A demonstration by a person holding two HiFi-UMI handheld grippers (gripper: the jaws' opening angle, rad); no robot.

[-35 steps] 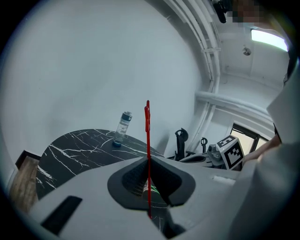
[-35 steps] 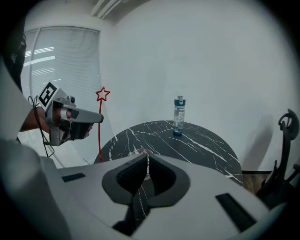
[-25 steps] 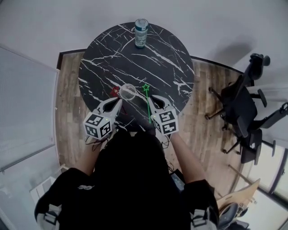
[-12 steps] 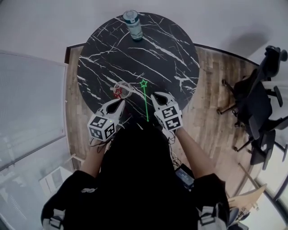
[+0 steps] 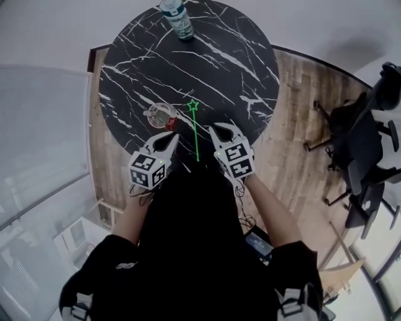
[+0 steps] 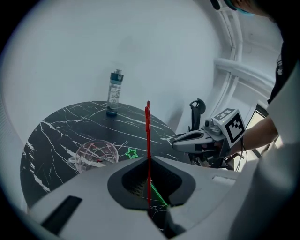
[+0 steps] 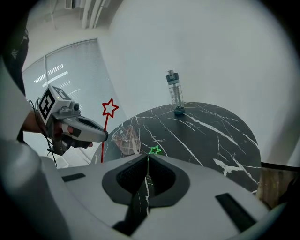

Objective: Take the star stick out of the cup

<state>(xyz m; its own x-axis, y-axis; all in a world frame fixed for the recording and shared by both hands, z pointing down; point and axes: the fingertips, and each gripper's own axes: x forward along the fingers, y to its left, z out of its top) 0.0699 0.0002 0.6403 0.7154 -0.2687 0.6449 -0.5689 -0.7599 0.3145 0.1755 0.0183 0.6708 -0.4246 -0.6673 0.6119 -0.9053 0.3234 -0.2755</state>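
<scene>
One round black tabletop (image 5: 238,37), veined white like marble, carries everything. Above its near edge are the two hand-held grippers, each bearing a cube of black-and-white square markers (image 5: 150,170); these coded patterns are the only clear print in view.

Left gripper (image 5: 171,136): fingers closed on the shaft of a thin red stick topped with an outline star (image 6: 148,140). The stick is upright, star uppermost, clear of the cup and just beside it.

Right gripper (image 5: 222,130): fingers pressed together with nothing between them, just right of the green stick.

At the far edge stands an upright clear water bottle with a teal band and base (image 5: 177,14); its label is too small to read.

A clear cup (image 5: 160,115) stands upright just ahead of the left gripper.

A thin green stick topped with an outline star (image 5: 195,135) lies flat on the tabletop between the grippers, star end away from the person and just right of the cup.
</scene>
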